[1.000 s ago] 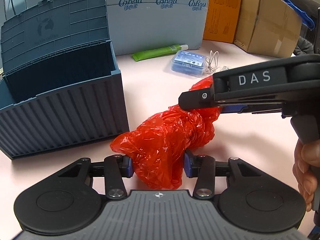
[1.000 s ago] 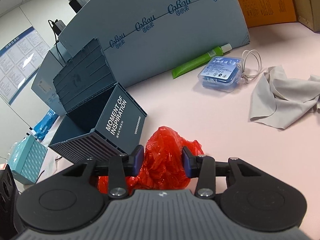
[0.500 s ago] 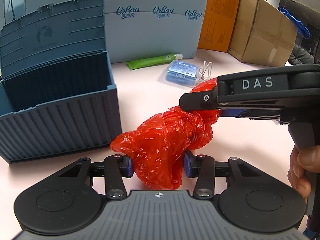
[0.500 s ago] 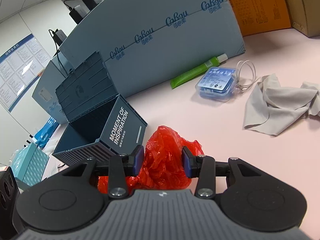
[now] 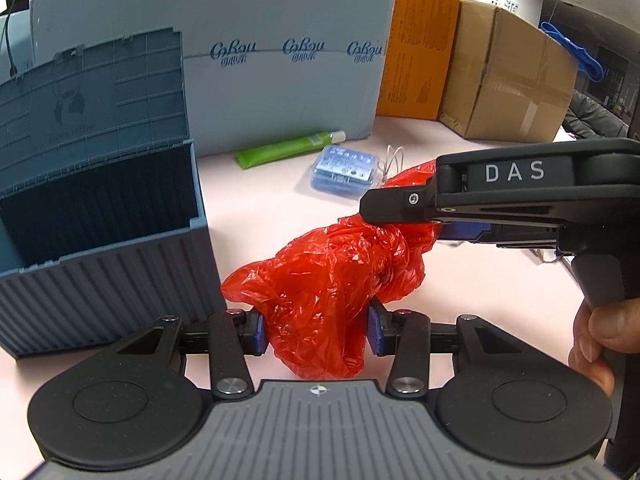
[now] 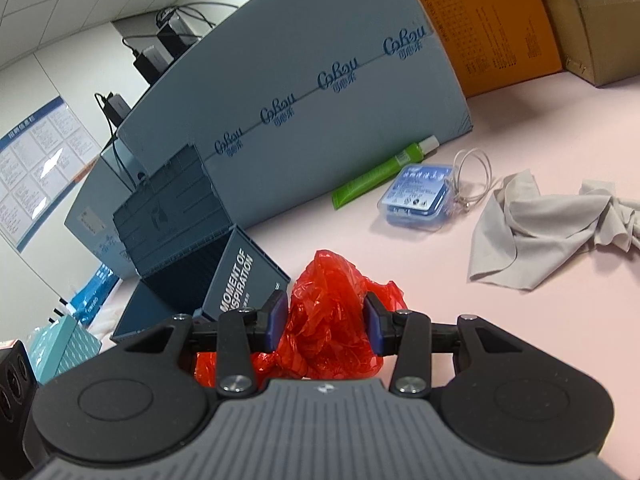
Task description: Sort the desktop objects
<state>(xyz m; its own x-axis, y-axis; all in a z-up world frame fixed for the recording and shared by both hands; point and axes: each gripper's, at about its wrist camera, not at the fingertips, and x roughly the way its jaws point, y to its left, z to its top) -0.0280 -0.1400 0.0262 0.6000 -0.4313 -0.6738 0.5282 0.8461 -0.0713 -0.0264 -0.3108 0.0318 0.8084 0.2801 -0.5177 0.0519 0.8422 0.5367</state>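
- Left gripper (image 5: pixel 316 330): jaws closed on the near end of the red plastic bag (image 5: pixel 332 276); both blue pads press into the crumpled film.
- Right gripper (image 6: pixel 326 322): jaws clamped on the other end of the same red plastic bag (image 6: pixel 332 316); in the left wrist view it comes in from the right, held by a hand (image 5: pixel 596 344) at the frame edge.
- Red plastic bag: bunched, stretched between the two grippers above the pink bench (image 5: pixel 280 216), just beside the open storage box.
- Storage box (image 5: pixel 100 240): blue-grey, ribbed like a shipping container, lid (image 5: pixel 92 96) tipped up at the back, interior dark; lettering "MOMENT OF INSPIRATION" on its end wall in the right wrist view.
- Green tube (image 6: pixel 380 172): lying flat at the foot of the pale blue panel, white cap to the right.
- Blue clear case (image 6: pixel 418 194): flat on the bench, just beside the tube.
- Coiled white cable (image 6: pixel 474 178): touching the case's right side.
- Grey cloth (image 6: pixel 536 228): crumpled on the bench, right of the cable.
- Pale blue panel (image 5: pixel 280 60), orange box (image 5: pixel 420 52) and brown carton (image 5: pixel 508 76): standing along the far bench edge.
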